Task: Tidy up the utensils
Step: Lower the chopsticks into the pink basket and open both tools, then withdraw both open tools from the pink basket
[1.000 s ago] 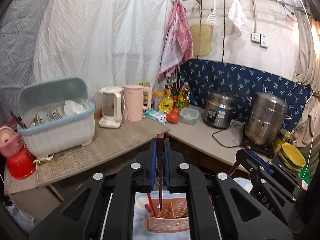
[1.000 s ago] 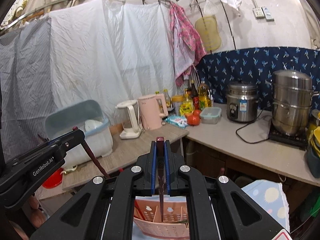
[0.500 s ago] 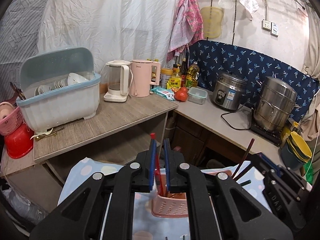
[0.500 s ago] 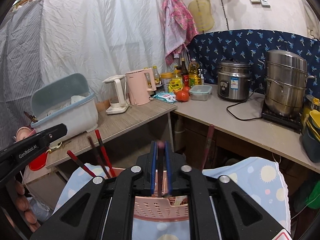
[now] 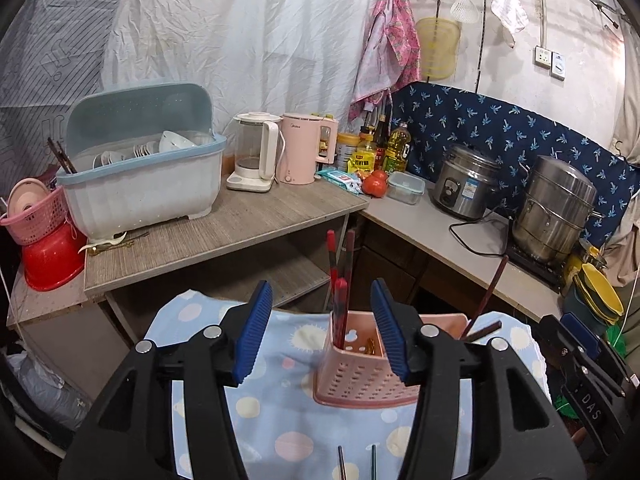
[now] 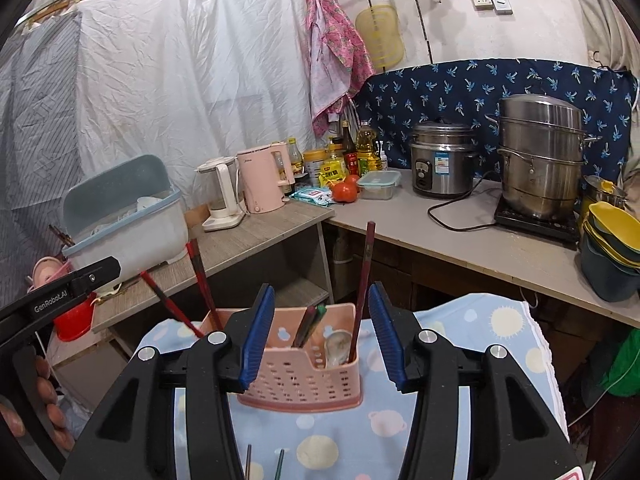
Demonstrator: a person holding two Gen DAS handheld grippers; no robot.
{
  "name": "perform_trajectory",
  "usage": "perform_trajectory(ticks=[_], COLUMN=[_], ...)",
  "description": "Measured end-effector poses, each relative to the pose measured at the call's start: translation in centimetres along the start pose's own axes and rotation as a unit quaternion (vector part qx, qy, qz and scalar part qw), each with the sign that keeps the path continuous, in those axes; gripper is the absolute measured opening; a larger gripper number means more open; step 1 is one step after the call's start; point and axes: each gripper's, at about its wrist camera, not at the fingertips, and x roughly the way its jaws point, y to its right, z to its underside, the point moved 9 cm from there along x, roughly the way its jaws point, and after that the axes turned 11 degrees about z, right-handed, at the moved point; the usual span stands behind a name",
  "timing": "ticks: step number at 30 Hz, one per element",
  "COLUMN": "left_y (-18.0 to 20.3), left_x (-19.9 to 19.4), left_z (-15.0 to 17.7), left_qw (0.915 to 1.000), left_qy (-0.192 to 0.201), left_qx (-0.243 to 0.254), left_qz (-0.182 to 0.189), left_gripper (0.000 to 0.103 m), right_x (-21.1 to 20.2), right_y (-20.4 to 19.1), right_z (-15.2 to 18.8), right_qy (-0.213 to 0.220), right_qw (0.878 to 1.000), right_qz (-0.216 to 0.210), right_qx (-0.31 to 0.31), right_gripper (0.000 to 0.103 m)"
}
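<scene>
Left wrist view: the left hand-held gripper (image 5: 322, 330) is spread wide with nothing between its blue pads, hovering over a pink perforated utensil caddy (image 5: 362, 376) that stands on a blue dotted cloth (image 5: 280, 404) covering the table. Three red chopsticks (image 5: 340, 276) stand upright in the caddy's left compartment; another dark chopstick (image 5: 490, 292) leans out of its right side.

Right wrist view: the right hand-held gripper (image 6: 320, 338) is likewise spread and holds nothing, just above the same caddy (image 6: 298, 376). In its right compartment sit a tall dark-red chopstick (image 6: 364, 280), a pale spoon (image 6: 336, 346) and two short dark sticks (image 6: 310, 324). Red chopsticks (image 6: 200, 280) lean from the left compartment.
</scene>
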Motion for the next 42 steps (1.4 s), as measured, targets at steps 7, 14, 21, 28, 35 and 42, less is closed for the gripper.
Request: perform_trajectory(ticks=[7, 14, 21, 28, 35, 42], left_y=[-0.3, -0.3, 0.0, -0.3, -1.3, -2.1], left_x=[-1.8, -3.4, -4.9, -6.2, -7.4, -8.3], left_z=[3.5, 8.3, 13.5, 18.9, 23.5, 27.5], left_qw=[0.9998, 0.9989, 0.997, 0.9936, 0.9891, 0.9838], left_qy=[-0.018, -0.045, -0.075, -0.11, -0.142, -0.173], left_qx=[-0.007, -0.011, -0.018, -0.023, -0.032, -0.033], left_qz=[-0.004, -0.004, 0.001, -0.009, -0.02, -0.032], left_gripper=[0.049, 0.049, 0.049, 0.049, 0.049, 0.049], right_x=[-2.4, -5.0, -7.0, -8.1, -8.9, -9.2], right_y=[-0.4, -1.0, -0.9, -0.8, -1.5, -2.9], right_z=[3.3, 7.3, 12.3, 18.5, 24.5, 28.4], right_qy=[-0.017, -0.034, -0.067, -0.116, -0.16, -0.192], right_qw=[1.0, 0.999, 0.997, 0.992, 0.985, 0.978], right_qz=[-0.009, -0.014, -0.02, -0.02, -0.023, -0.027], right_qx=[-0.009, -0.025, -0.029, -0.04, -0.058, -0.075], right_gripper=[0.048, 0.048, 0.048, 0.048, 0.048, 0.048])
